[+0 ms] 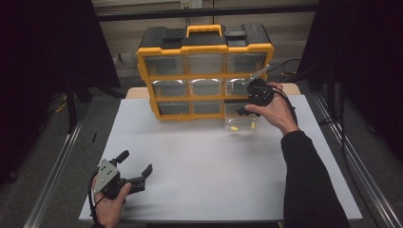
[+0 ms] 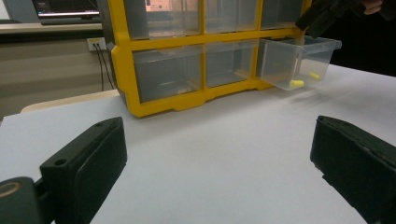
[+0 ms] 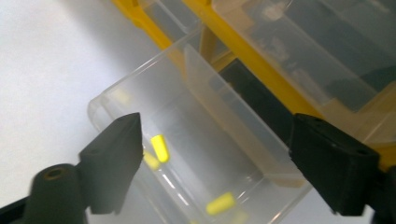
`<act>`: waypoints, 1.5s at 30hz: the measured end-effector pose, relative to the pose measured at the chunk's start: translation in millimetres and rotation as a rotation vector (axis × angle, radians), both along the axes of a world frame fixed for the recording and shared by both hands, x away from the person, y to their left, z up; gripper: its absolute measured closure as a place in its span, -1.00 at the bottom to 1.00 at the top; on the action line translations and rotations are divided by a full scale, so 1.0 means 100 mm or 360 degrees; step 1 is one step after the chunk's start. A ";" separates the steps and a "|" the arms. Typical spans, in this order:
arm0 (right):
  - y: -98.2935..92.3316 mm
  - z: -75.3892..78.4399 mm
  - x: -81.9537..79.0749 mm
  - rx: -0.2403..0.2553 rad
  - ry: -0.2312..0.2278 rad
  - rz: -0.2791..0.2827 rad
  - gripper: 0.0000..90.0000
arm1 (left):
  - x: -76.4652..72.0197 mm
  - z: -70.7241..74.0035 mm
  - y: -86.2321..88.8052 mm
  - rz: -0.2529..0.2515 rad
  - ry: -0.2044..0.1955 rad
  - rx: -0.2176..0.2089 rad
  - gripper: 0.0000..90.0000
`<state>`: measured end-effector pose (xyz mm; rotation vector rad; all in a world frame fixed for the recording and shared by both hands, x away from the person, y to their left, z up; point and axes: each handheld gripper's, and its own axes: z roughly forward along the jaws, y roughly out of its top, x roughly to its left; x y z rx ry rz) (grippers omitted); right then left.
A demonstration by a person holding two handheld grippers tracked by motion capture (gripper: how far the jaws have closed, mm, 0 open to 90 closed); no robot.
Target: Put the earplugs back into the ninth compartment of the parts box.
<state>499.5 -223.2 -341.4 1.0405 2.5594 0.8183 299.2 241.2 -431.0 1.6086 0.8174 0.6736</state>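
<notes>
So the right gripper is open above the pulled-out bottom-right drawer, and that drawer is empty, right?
Not empty. The right gripper does hang open above the pulled-out drawer at the organizer's bottom right, but small yellow pieces lie inside it, as the right gripper view shows.

No text, label, brand, number or sign can be read in any of the views. The yellow and black drawer cabinet (image 1: 205,71) carries no legible marking on its frame, handle or clear drawers, and nothing is printed on the pulled-out clear drawer (image 3: 196,154). A lit screen (image 2: 65,7) is seen in the left gripper view behind the cabinet, but whatever stands on it is too small and blurred to be made out.
</notes>
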 end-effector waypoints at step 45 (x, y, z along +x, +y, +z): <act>-0.34 -0.43 -0.80 0.0460 -0.0505 -0.0314 -0.95 | 0.00 0.01 0.01 0.0037 -0.0002 -0.0016 -0.91</act>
